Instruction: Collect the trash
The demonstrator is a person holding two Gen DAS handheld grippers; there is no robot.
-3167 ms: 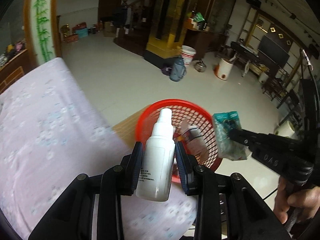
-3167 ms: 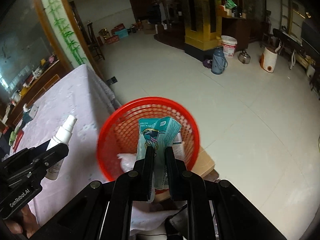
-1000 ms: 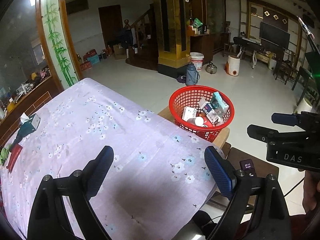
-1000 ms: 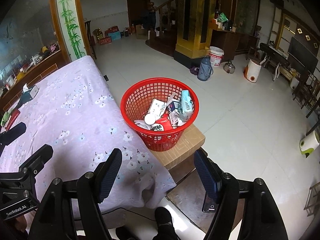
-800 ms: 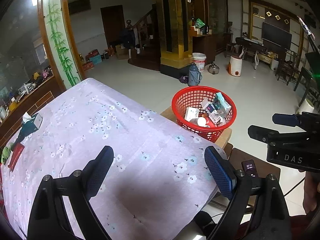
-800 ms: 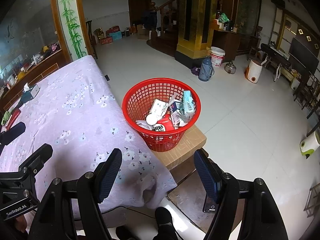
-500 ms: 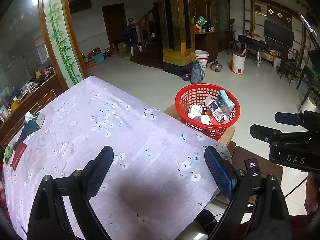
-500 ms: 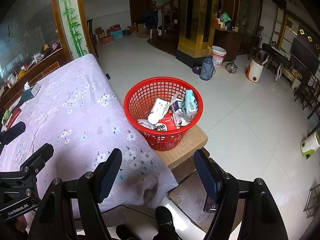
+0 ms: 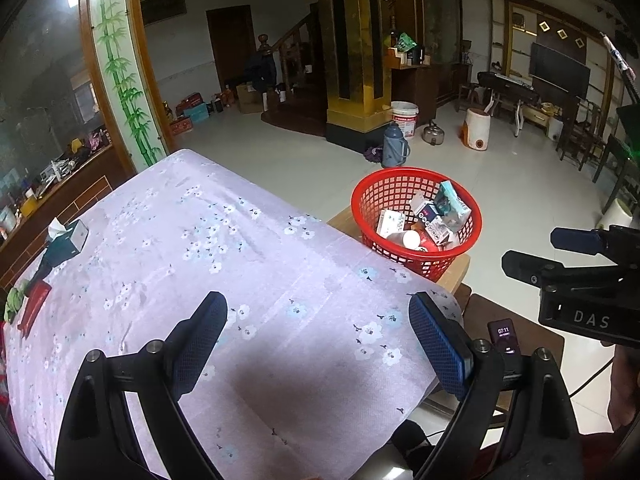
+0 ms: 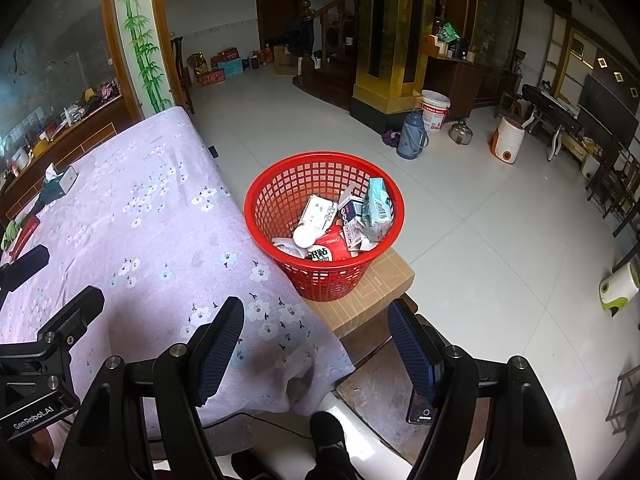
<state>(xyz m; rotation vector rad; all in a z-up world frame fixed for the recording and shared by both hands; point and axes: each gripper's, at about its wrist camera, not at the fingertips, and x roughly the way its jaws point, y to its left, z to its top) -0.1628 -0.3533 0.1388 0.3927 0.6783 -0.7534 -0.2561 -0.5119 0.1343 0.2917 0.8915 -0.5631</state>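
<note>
While jaws gape, basket [image 10: 256, 204] sits nr tbl edge [image 10: 240, 216].

One red mesh basket [image 10: 324, 272] sits at twelve o'clock in the right wrist view, on one cardboard box [image 10: 376, 284]. One table [image 10: 152, 240] with a floral cloth carries one tissue box [image 10: 60, 180] at ten o'clock. Two hand-held grippers: the left hand-held gripper [image 9: 316, 340] and the right hand-held gripper [image 10: 316, 344], both spread wide. On the floor stand one thermos jug [image 10: 412, 136], one white bucket [image 10: 435, 114] and one kettle [image 10: 461, 132].
</note>
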